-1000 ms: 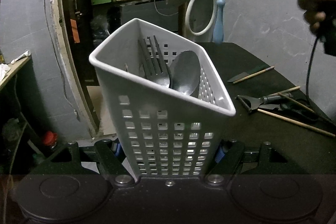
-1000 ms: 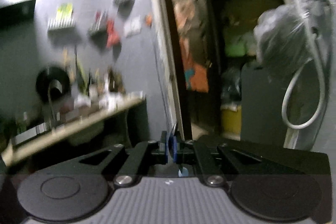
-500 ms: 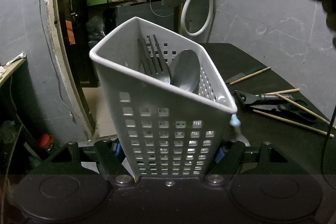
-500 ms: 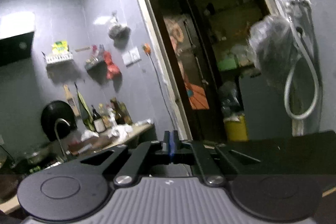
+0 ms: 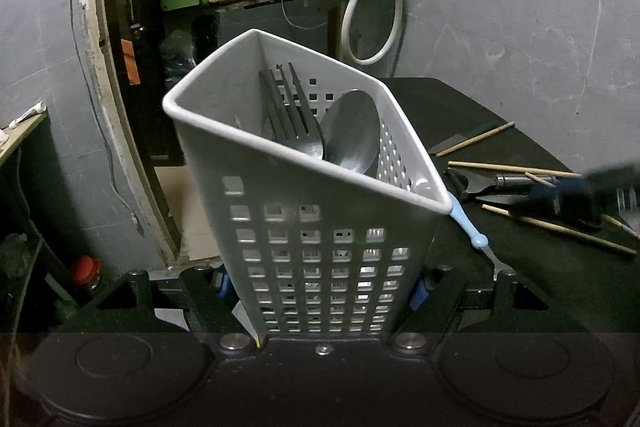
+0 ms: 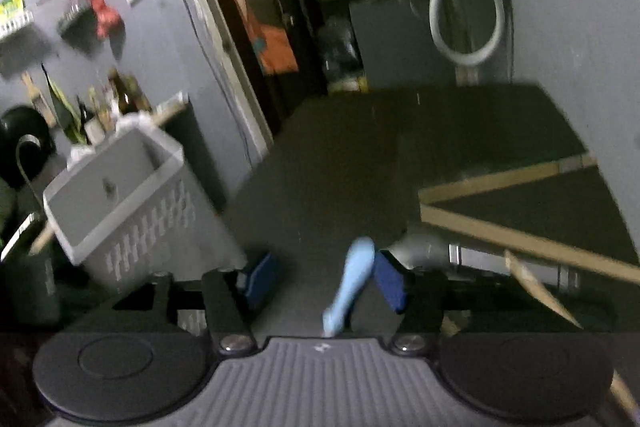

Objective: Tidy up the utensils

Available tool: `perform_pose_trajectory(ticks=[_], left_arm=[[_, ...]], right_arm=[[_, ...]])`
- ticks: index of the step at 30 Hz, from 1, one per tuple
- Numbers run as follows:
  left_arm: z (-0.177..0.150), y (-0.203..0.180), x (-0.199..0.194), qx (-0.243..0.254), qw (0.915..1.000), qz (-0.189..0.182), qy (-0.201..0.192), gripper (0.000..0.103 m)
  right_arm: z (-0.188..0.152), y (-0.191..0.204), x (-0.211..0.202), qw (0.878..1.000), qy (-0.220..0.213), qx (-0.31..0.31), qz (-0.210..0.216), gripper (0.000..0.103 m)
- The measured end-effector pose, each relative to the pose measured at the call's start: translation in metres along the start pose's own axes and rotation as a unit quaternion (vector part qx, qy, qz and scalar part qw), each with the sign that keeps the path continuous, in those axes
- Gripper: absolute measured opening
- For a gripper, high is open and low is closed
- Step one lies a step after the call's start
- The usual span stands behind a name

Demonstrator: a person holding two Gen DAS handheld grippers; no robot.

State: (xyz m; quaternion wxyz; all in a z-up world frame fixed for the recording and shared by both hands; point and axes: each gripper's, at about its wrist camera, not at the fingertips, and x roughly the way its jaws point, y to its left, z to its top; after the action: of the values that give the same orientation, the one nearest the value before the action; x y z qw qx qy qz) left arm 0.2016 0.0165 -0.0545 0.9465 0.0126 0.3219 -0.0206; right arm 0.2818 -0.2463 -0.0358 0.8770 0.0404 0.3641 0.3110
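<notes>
2 utensils are already home: a dark fork (image 5: pixel 294 123) and a dark spoon (image 5: pixel 352 135) stand head-up in the white perforated caddy (image 5: pixel 304 235), leaning against each other toward its right side. I can see nothing else inside it, though the lower part is hard to read through the holes.

Plenty is left, by my reckoning. Out on the dark bench (image 5: pixel 472 115) to the right lie several wooden chopsticks (image 5: pixel 512 169), a dark-handled tool that looks like a peeler or scissors (image 5: pixel 492 187), and a small blue-handled fork (image 5: pixel 468 227) lying just beside the caddy's right corner.

The left tongs (image 5: pixel 320 291) are clamped on the caddy's lower walls, holding it tilted so the mouth opens toward the bench.

The right tongs (image 6: pixel 320 279) have just been opening and now stand wide, low over the bench. The blue handle (image 6: pixel 352 283) sits between them, close against the right pad (image 6: pixel 388 281), but the picture is blurred and I see no squeeze on it, so I would call it not yet gripped. That fork looks like the next piece to go in, with the chopsticks and the tool after it.
</notes>
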Motion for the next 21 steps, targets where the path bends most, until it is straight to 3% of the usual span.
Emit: perform_pose_trajectory(ticks=[6, 8, 21], left_arm=[[0.002, -0.001, 0.003, 0.011, 0.9999, -0.002, 0.007, 0.076], [0.002, -0.001, 0.004, 0.013, 0.9999, -0.003, 0.008, 0.076], [0.002, 0.003, 0.006, 0.017, 0.9998, -0.01, 0.007, 0.076]], right_arm=[[-0.045, 0.006, 0.01, 0.998, 0.056, 0.003, 0.001, 0.062], [-0.049, 0.008, 0.016, 0.998, 0.063, 0.002, 0.003, 0.055], [-0.037, 0.019, 0.039, 0.998, 0.061, -0.026, -0.015, 0.046]])
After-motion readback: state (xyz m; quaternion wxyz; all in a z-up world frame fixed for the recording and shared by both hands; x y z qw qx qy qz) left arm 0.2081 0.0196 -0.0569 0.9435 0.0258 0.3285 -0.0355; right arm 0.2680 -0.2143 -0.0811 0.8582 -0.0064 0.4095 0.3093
